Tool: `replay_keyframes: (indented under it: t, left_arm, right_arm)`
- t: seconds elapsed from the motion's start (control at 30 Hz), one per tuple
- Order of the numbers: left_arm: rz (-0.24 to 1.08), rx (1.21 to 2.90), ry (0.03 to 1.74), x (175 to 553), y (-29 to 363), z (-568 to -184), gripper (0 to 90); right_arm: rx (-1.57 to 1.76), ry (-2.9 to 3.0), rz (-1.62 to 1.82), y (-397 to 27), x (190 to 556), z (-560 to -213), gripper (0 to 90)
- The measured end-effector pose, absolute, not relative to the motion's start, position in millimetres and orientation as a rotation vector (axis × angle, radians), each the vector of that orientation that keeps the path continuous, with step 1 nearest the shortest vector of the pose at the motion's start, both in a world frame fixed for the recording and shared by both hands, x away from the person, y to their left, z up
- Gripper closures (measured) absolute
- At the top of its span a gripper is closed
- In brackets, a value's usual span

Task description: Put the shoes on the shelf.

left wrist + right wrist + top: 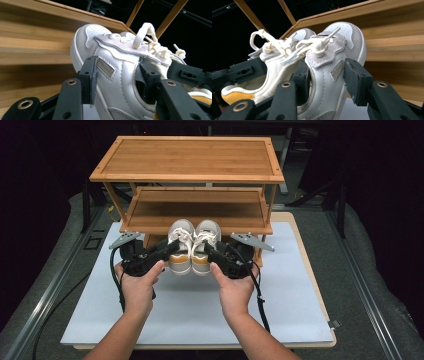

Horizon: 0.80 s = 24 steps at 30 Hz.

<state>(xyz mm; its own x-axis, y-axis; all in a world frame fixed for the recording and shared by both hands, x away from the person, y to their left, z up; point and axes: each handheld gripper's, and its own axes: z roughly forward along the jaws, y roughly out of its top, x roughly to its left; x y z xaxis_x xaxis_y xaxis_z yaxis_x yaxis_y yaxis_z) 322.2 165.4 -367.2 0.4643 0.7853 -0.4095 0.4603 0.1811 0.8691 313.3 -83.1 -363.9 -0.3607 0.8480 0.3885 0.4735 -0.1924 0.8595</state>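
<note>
As two hands (136, 287) come in from the bottom of the high view, a pair of white shoes with tan heels is seen held side by side, toes pointed at a wooden rack (187, 175). The left shoe (181, 245) is gripped by the left claw (169, 247), the right shoe (206, 245) by the right claw (210, 249). The shoes are carried just in front of the rack's lower shelf (197, 210), above a white board (190, 305) laid on the grey surface (350, 270). Whether the soles touch the board cannot be told. The right hand (232, 287) is wrapped around its claw's body, and a black cable (260, 305) is seen trailing from it over the board.

In the left gripper view, the left claw (117, 75) is shown closed on the left shoe (115, 60): one jaw is pressed to the outer side by a small metal tag, the other is set inside the collar. Cream laces (147, 40) are piled on top, and the shelf (32, 45) is seen just beyond the toe. The other claw is glimpsed at the right edge.

In the right gripper view, the right claw (327, 77) is shown clamped on the right shoe (334, 57) in the same way, one jaw outside and one inside the opening. The left shoe (272, 65) is seen touching it alongside, its tan heel patch low at the left, with the left claw (242, 71) behind it. The shelf (392, 47) is seen beyond the toes.
</note>
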Motion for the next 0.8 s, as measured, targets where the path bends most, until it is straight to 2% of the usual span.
replay_keyframes:
  t: [0.8]
  left_arm:
    - [0.324,1.452,1.174,350.7,164.9,-355.5,56.1]
  right_arm:
    - [1.529,1.745,1.545,-81.0,342.1,-350.3,57.1]
